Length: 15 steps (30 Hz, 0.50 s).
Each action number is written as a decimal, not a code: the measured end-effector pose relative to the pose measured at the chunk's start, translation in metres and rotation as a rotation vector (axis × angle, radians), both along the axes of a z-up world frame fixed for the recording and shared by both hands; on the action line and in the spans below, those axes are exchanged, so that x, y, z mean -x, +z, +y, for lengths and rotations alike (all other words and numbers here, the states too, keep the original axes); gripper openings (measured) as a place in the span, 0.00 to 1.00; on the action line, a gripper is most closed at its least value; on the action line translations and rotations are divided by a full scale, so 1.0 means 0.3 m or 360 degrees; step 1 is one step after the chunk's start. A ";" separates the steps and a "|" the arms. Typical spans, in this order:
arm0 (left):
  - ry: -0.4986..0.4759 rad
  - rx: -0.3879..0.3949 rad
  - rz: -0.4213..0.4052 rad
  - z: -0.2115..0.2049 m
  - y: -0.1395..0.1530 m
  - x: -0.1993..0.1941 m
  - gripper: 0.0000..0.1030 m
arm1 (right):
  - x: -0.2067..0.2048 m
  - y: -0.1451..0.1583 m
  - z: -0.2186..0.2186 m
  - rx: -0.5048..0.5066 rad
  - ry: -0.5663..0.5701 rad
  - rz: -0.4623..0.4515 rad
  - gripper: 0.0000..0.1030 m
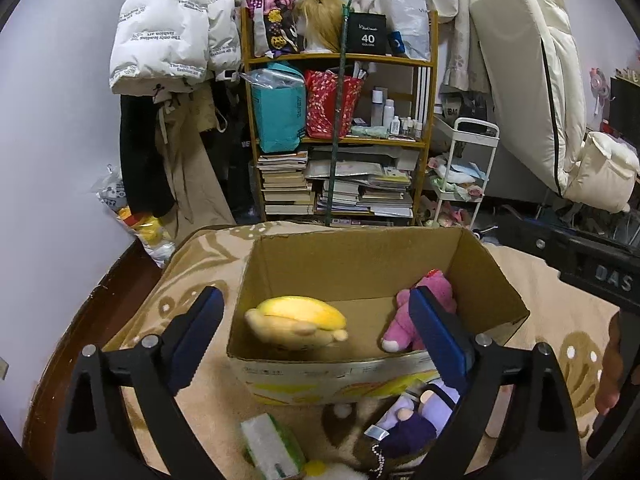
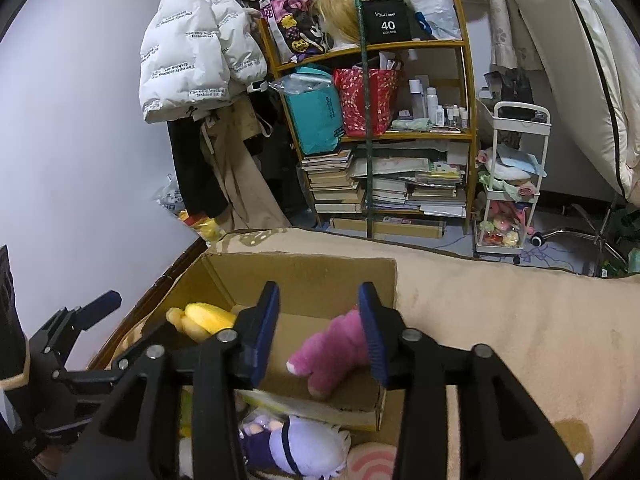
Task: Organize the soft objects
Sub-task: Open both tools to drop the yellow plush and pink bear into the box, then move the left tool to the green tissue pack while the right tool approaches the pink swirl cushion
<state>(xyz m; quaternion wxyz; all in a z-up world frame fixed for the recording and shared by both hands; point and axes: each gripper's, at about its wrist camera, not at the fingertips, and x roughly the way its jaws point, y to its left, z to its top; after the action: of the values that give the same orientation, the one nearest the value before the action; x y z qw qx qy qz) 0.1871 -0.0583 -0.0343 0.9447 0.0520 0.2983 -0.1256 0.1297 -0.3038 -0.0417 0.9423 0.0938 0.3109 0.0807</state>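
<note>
Pink plush partly hidden behind right jaws (yellow plush blurred).

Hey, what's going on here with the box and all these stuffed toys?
A person with a gripper in each hand is sorting plush toys into a cardboard box on a beige blanket. A yellow plush and a pink plush already lie inside. Both the left gripper and the right gripper hover over the box with open jaws, gripping nothing. A purple doll still waits outside, in front of the box.
</note>
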 end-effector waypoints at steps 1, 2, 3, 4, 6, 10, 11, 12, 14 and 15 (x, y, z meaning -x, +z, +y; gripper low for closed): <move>0.0011 -0.0003 0.0000 0.007 0.006 0.006 0.90 | 0.003 0.001 0.000 -0.0004 -0.0002 -0.0005 0.51; 0.0018 -0.0003 0.0002 0.013 0.010 0.009 0.92 | 0.014 0.006 -0.002 -0.0007 -0.0003 -0.0007 0.54; 0.0037 -0.0005 0.0013 0.023 0.013 0.016 0.94 | 0.025 0.009 -0.002 -0.0007 -0.0008 -0.0007 0.58; 0.0050 -0.0004 0.0024 0.031 0.014 0.021 0.95 | 0.036 0.012 -0.004 -0.0008 -0.0013 -0.0007 0.60; 0.0083 0.0008 0.0059 0.060 0.013 0.040 0.95 | 0.059 0.020 -0.010 -0.0009 -0.0024 -0.0015 0.69; 0.0130 0.0017 0.0105 0.108 0.017 0.074 0.95 | 0.107 0.039 -0.020 -0.0021 -0.0051 -0.0019 0.84; 0.0135 0.0027 0.0133 0.125 0.020 0.084 0.95 | 0.117 0.042 -0.022 -0.0030 -0.0054 -0.0019 0.89; 0.0135 0.0033 0.0149 0.135 0.022 0.091 0.95 | 0.130 0.045 -0.025 -0.0045 -0.0054 -0.0016 0.92; 0.0147 0.0031 0.0167 0.156 0.029 0.113 0.95 | 0.148 0.049 -0.026 -0.0064 -0.0058 0.0000 0.95; 0.0152 0.0025 0.0170 0.163 0.033 0.122 0.95 | 0.160 0.050 -0.025 -0.0068 -0.0061 0.0008 0.98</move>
<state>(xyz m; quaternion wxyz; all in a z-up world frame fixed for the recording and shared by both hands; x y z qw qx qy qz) 0.1506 -0.0095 -0.0246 0.9327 0.0235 0.3496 -0.0854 0.0817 -0.3114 -0.0268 0.9407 0.1201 0.3097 0.0690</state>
